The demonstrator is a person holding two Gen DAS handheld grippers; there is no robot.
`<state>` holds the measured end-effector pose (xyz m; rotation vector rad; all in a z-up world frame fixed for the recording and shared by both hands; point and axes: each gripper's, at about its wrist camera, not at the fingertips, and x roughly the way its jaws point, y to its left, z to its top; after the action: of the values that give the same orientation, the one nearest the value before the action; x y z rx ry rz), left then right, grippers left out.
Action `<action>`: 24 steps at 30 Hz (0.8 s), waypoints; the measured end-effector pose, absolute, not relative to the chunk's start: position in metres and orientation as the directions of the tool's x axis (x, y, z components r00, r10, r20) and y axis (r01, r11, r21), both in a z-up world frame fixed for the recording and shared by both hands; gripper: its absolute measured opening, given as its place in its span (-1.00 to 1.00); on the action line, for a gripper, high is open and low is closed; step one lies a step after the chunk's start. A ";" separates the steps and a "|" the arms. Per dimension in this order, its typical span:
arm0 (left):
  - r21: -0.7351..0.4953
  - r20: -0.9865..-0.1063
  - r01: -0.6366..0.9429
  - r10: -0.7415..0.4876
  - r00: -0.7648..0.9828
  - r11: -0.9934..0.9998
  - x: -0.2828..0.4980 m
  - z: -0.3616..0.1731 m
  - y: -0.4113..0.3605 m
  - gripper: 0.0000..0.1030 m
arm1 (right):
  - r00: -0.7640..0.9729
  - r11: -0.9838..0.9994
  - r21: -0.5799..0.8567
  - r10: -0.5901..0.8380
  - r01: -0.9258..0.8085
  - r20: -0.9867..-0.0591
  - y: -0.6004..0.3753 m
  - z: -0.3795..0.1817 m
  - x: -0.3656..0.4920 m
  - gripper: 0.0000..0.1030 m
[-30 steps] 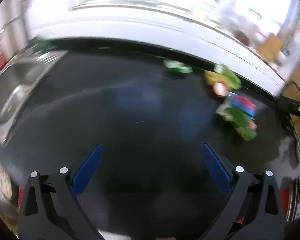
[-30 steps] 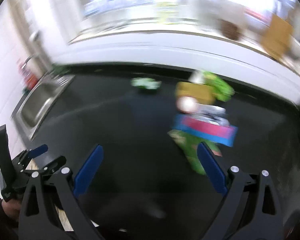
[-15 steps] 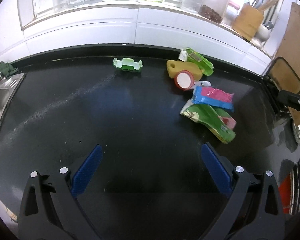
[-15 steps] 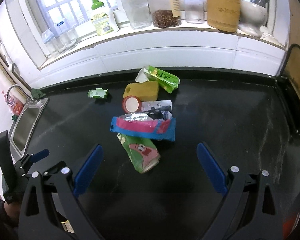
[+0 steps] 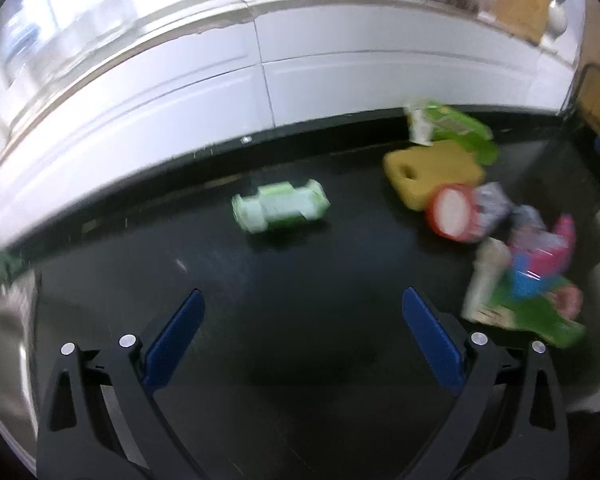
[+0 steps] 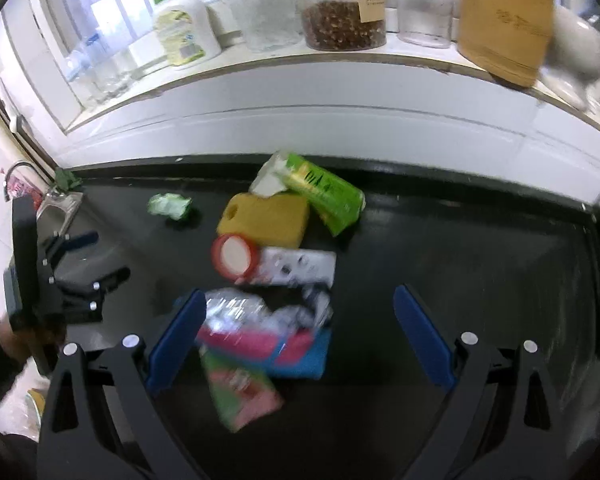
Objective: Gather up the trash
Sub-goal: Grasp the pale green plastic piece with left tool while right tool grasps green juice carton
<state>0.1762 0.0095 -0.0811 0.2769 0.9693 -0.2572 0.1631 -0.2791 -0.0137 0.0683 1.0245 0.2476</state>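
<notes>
Trash lies on a black counter (image 5: 300,360). A crumpled light-green carton (image 5: 280,206) lies alone ahead of my open, empty left gripper (image 5: 302,332); it also shows in the right wrist view (image 6: 170,206). A yellow sponge (image 6: 266,218), a green packet (image 6: 324,192), a red-rimmed lid (image 6: 236,256), a white blister pack (image 6: 300,266), a blue-and-pink wrapper (image 6: 272,344) and a green-and-pink snack bag (image 6: 242,396) lie in a cluster. My open, empty right gripper (image 6: 296,330) hovers over the wrapper and snack bag.
A white tiled wall (image 6: 340,132) backs the counter. The sill holds a soap bottle (image 6: 180,28), jars (image 6: 340,4) and a wooden holder (image 6: 504,20). A steel sink (image 5: 4,340) is at the left. The left gripper shows in the right wrist view (image 6: 60,272).
Both grippers have moved forward and lower toward the trash. The carton now sits closer ahead of the left gripper; the wrapper and snack bag now lie between the right gripper's fingers.
</notes>
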 end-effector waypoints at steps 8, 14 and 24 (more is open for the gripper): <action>0.164 -0.862 0.572 -0.164 0.479 0.804 0.250 -0.107 0.002 0.86 | 0.418 0.949 0.082 0.211 -0.306 -0.883 -0.279 -0.064 0.249 0.78; 0.118 -0.887 0.662 -0.222 0.406 0.740 0.278 -0.124 0.002 0.86 | 0.340 0.910 0.068 0.221 -0.410 -0.914 -0.276 -0.104 0.293 0.73; 0.075 -0.888 0.660 -0.251 0.385 0.747 0.277 -0.137 0.001 0.41 | 0.304 0.853 0.034 0.223 -0.520 -0.926 -0.264 -0.124 0.306 -0.06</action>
<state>0.2774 0.0005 -0.1368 0.4597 1.0214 -0.6071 0.3059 -0.2642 -0.1241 -0.2952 1.1639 0.5015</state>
